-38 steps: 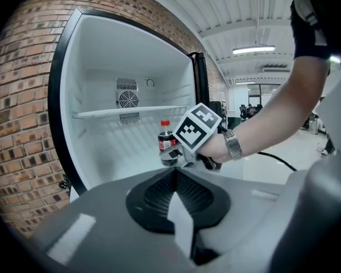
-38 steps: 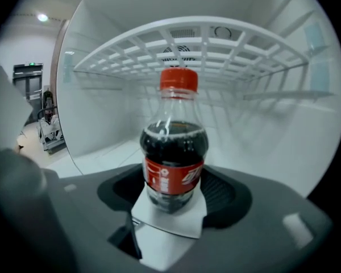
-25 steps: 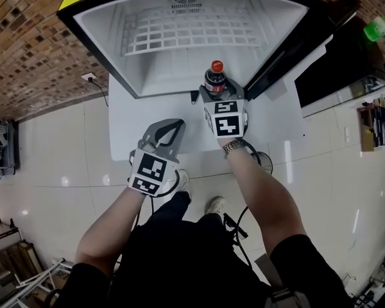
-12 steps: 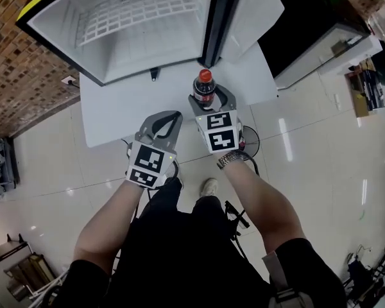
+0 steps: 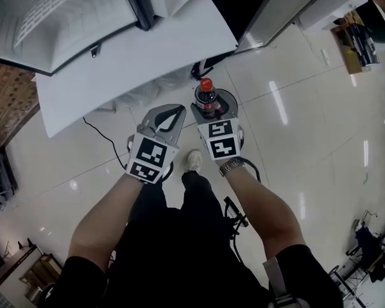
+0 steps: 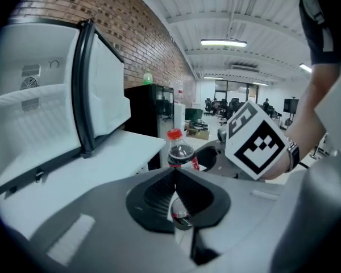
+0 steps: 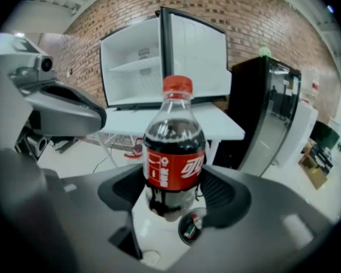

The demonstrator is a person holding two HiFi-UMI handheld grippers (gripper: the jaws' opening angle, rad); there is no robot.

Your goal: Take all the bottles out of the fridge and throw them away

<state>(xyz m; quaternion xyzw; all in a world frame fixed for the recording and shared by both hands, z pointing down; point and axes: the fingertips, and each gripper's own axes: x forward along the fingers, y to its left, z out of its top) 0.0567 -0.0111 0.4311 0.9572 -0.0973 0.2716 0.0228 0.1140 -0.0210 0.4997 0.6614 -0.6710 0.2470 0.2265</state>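
Right gripper is clamped on the cola bottle, centre frame over the floor, with the fridge open at upper left. Left gripper has its jaws pinched together, nothing in them.

bottle, red label, Chinese script, illegible

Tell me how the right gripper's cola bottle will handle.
The cola bottle looks mostly full: probably heavy for its size. The right gripper holds it low on a smooth round body, so it may tilt or slip. Capped, so spills seem unlikely.
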